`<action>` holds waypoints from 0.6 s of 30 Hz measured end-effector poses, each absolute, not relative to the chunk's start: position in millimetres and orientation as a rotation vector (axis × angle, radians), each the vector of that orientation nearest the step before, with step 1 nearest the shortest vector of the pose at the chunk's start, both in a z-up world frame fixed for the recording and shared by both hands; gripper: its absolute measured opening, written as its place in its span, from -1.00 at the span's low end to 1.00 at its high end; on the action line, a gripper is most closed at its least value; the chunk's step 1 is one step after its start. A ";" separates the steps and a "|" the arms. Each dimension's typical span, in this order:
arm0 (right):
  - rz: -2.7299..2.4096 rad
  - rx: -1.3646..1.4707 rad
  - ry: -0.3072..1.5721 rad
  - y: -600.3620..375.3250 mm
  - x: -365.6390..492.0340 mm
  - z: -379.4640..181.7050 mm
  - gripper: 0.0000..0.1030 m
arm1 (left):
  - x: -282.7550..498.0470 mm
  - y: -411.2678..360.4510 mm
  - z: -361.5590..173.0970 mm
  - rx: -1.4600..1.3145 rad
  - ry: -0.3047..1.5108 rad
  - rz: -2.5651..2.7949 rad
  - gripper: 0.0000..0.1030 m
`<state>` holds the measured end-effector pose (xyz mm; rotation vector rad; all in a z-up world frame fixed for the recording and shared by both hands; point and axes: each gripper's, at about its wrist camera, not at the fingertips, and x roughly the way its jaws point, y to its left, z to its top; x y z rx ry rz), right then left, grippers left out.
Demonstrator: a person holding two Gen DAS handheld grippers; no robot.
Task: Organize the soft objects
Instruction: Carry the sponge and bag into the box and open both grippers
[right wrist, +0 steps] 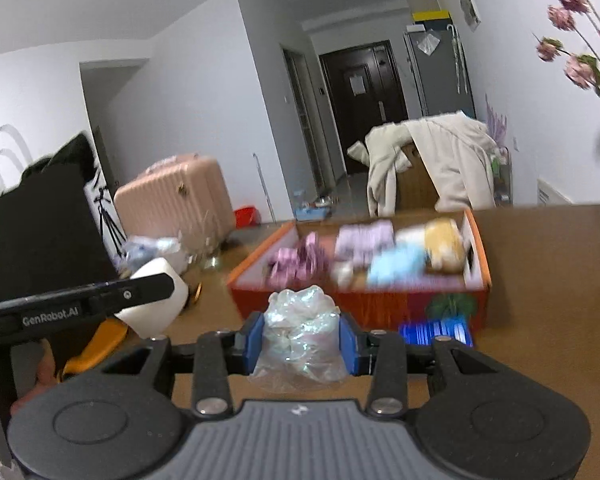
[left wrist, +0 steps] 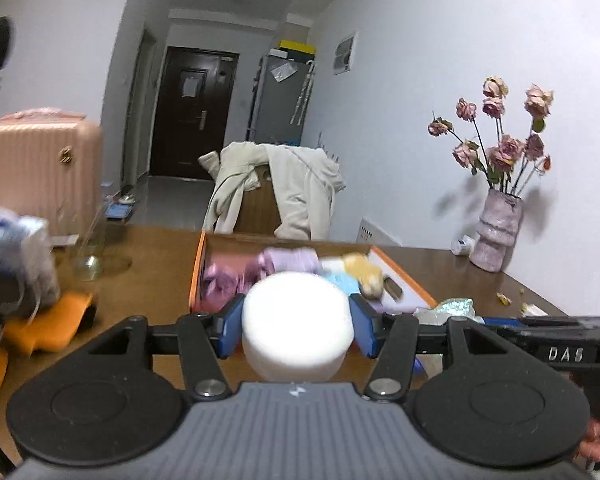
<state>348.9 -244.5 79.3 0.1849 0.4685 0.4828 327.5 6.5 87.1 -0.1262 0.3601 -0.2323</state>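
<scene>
Brown tabletop point(left wrist: 160, 264) carries the orange box point(right wrist: 380, 304) straight ahead of both grippers, left gripper point(left wrist: 298, 330) clamping a white foam cylinder point(left wrist: 298, 320), right gripper point(right wrist: 302, 340) clamping a crinkled plastic bundle point(right wrist: 300, 332).

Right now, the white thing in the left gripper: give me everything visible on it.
The white cylinder is a short, squat, foam-like block with a flat round top and smooth matte sides, no markings visible. The left gripper clamps it between blue pads on opposite sides, flat top tipped slightly toward the orange box. It appears lifted off the table. In the right wrist view it shows as a white block behind the left gripper's finger. Overexposed, so surface texture is unclear.
</scene>
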 end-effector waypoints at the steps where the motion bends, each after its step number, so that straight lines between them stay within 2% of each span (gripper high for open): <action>1: 0.487 0.203 0.474 -241.9 367.6 82.0 -0.25 | 346.3 8.8 89.7 -0.125 0.372 -0.232 0.09; 7: 0.440 0.253 0.566 -211.4 474.5 63.7 -0.23 | 446.8 9.6 73.5 -0.032 0.479 -0.218 0.10; 14: 0.423 0.279 0.664 -179.5 534.4 21.8 -0.22 | 491.0 12.9 38.0 0.048 0.547 -0.218 0.18; 15: 0.418 0.268 0.673 -175.3 538.7 18.5 -0.20 | 494.1 14.4 34.8 0.049 0.552 -0.225 0.30; 16: 0.414 0.263 0.682 -172.8 542.8 14.4 -0.13 | 494.5 16.7 32.6 0.041 0.546 -0.237 0.54; 18: 0.419 0.261 0.708 -170.1 546.5 9.2 0.13 | 494.1 21.5 31.0 0.023 0.531 -0.250 0.61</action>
